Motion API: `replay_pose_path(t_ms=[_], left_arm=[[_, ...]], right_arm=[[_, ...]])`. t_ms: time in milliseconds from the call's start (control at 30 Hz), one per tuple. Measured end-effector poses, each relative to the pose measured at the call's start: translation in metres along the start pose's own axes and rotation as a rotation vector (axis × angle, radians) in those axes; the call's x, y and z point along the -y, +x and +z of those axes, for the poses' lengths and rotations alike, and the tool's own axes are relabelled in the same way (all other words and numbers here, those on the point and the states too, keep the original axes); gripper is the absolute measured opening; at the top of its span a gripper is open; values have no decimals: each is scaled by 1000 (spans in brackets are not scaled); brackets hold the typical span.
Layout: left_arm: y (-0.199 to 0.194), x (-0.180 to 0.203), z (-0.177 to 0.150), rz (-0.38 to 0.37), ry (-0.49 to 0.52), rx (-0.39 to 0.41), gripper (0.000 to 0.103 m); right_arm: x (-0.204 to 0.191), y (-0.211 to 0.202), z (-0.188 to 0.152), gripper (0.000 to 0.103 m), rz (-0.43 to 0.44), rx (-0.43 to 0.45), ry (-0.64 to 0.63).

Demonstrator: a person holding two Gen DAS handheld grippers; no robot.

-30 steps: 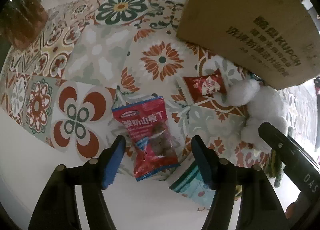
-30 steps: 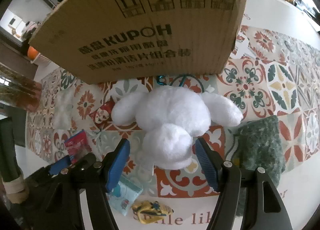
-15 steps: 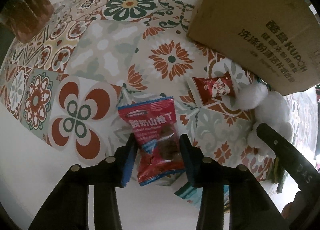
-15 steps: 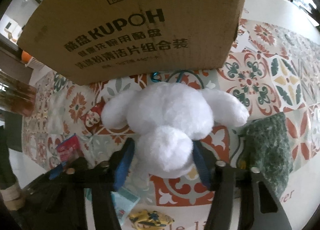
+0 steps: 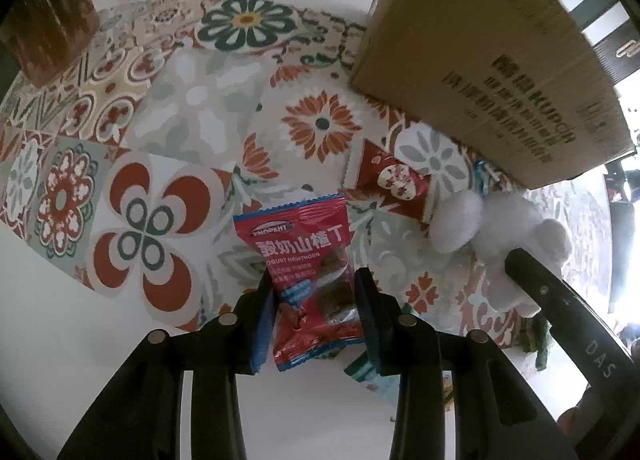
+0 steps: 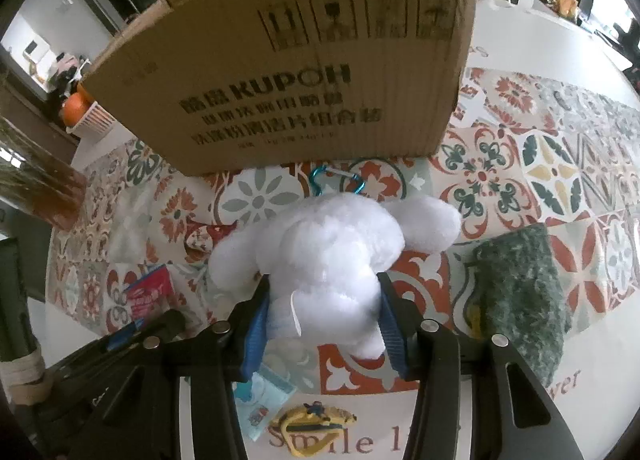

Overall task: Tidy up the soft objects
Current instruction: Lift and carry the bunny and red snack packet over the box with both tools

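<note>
Your left hand-held gripper (image 5: pixel 314 302) is clamped on the red snack packet (image 5: pixel 308 272): its jaws have just been closing, and the blue pads now press the packet's two long sides near its lower half. The packet sits over the patterned mat (image 5: pixel 168 132), close to the near edge of the surface (image 5: pixel 60 320), with its top seal pointing toward the cardboard box (image 5: pixel 492 60).

Your right hand-held gripper (image 6: pixel 322 318) is grasping the white plush toy (image 6: pixel 332 248); its jaws have also just been closing, and the pads squeeze the toy's lower body while the head and both ears spread out beyond them. The toy sits in front of the box, toward the middle of the mat, with a blue carabiner (image 6: pixel 340 182) showing just behind its head.

A small red triangular sachet (image 5: pixel 390 184) lies between the packet and the plush. A dark green fuzzy pouch (image 6: pixel 520 296) lies to the plush's right, near the mat's near edge.
</note>
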State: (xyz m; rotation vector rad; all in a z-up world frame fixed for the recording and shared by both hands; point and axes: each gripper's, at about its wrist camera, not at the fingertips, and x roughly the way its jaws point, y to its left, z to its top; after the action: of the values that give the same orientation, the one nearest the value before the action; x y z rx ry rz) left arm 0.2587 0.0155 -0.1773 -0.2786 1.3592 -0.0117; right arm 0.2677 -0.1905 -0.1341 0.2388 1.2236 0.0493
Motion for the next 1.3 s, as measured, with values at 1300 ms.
replay_pose_path(t_ms=[1300], left_arm=[[-141, 51, -20, -185, 176, 233, 37]], right_arm=[[13, -134, -17, 49, 101, 305, 87]])
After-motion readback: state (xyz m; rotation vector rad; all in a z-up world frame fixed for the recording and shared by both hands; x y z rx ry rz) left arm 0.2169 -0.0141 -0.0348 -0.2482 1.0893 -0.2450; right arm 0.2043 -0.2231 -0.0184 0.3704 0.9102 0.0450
